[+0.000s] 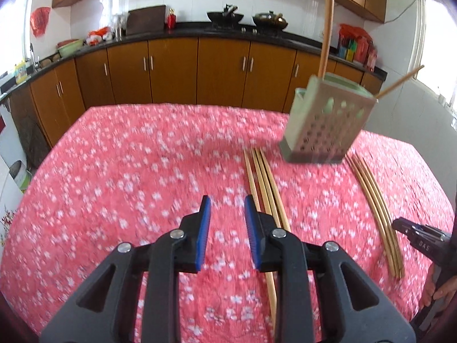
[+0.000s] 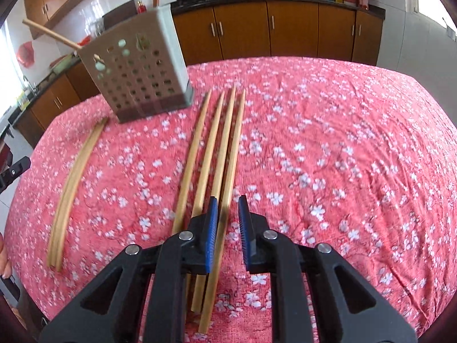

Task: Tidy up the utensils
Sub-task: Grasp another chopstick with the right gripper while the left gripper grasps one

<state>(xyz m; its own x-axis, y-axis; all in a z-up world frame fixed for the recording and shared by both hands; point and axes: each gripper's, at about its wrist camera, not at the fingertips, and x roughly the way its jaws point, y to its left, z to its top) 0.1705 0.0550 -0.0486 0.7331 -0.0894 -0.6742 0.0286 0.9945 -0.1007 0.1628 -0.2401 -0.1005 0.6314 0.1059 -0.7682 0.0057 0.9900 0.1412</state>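
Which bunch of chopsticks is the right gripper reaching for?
The four-stick bunch right of the holder: the open right gripper straddles its rightmost stick. The other bunch lies apart, left.

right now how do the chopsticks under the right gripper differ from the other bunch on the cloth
The right group lies fanned out, sticks separately visible; the left bunch is packed tight together. The right group sits under the right gripper, its fingers open astride one stick; the left bunch is beside the left gripper. Both lie flat near the holder.

The right gripper (image 2: 226, 220), blue pads apart, straddles the rightmost of four wooden chopsticks (image 2: 212, 145) on the pink floral tablecloth (image 2: 328, 143); a perforated grey-green holder (image 2: 137, 71) stands near the far edge
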